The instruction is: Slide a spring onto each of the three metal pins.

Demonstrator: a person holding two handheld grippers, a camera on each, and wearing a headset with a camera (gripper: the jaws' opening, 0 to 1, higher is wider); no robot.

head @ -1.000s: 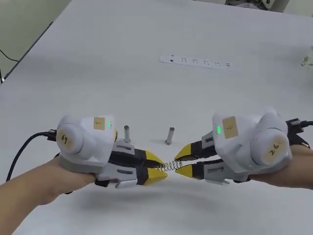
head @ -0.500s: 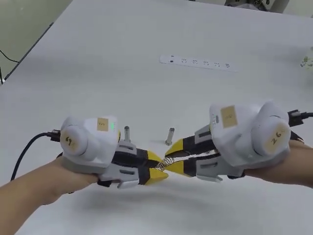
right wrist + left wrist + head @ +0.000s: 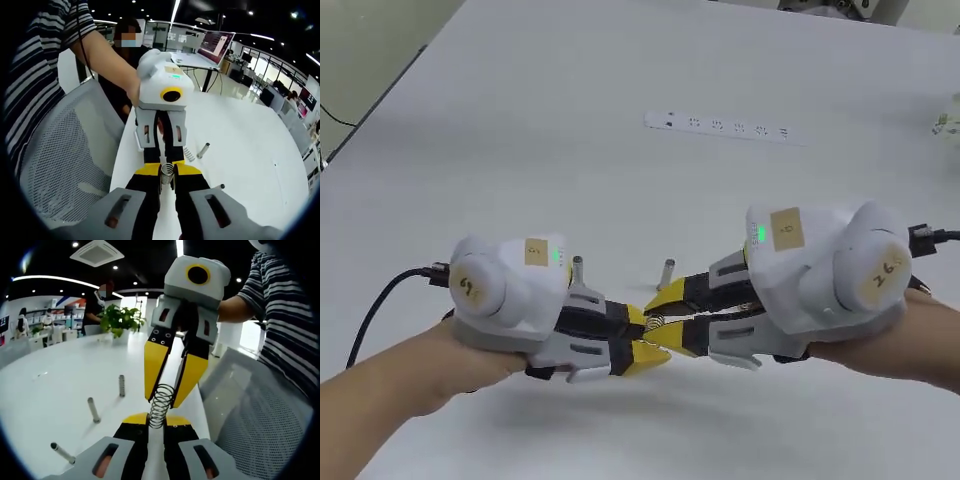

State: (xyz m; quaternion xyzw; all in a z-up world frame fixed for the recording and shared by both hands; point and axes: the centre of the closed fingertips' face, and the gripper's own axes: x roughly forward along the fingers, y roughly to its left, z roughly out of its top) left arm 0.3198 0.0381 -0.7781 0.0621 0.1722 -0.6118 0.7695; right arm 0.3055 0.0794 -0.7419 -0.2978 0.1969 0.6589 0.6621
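Here, by the near edge of the table, we list the left gripper, its fingers pressed on one end of a spring. The right gripper meets it tip to tip and pinches the other end, so the spring is held between them, clear of the tabletop. Just beyond the tips we note the left pin and the right pin, both upright and bare, standing apart. A loose spring lies on the table near them. Farther on, toward the far edge, a white power strip lies flat.
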